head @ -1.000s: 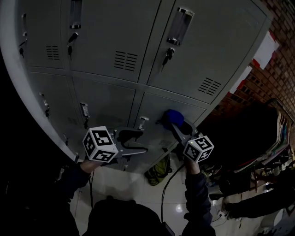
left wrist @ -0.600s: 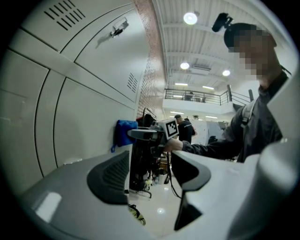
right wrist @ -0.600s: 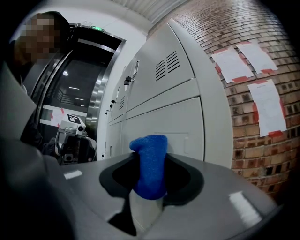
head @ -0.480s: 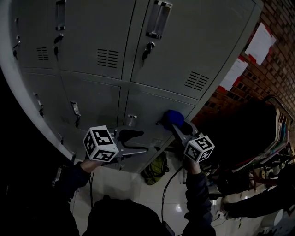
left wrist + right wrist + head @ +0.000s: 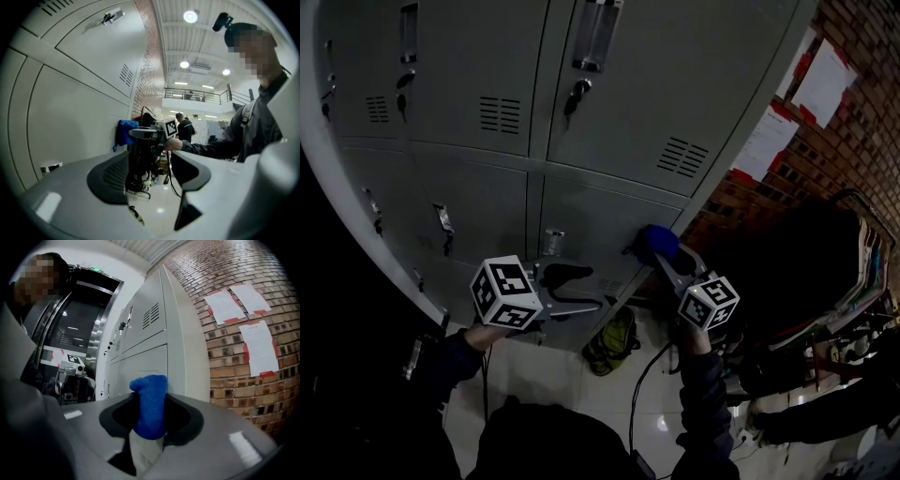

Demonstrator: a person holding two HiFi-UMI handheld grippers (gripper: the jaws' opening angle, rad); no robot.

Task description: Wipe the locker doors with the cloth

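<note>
The grey locker doors [image 5: 609,84] fill the upper part of the head view. A blue cloth [image 5: 656,242] is pinched in my right gripper [image 5: 662,253] and sits against the right edge of the lower right door [image 5: 591,225]. The right gripper view shows the cloth [image 5: 150,404] standing up between the jaws of the right gripper [image 5: 150,417], beside the locker door [image 5: 140,366]. My left gripper [image 5: 591,289] hovers left of it, near the lower door, open with nothing in it. In the left gripper view its jaws [image 5: 150,173] stand apart, with the cloth [image 5: 125,132] beyond.
A brick wall [image 5: 853,141] with taped papers [image 5: 823,80] adjoins the lockers on the right. A green bag [image 5: 614,342] and cables lie on the tiled floor below. A dark rack [image 5: 853,272] stands at right. A person [image 5: 185,126] stands far off.
The lockers have slid left and down in the head view. The cloth in my right gripper now sits nearer the locker bank's right edge. The left gripper holds its place.
</note>
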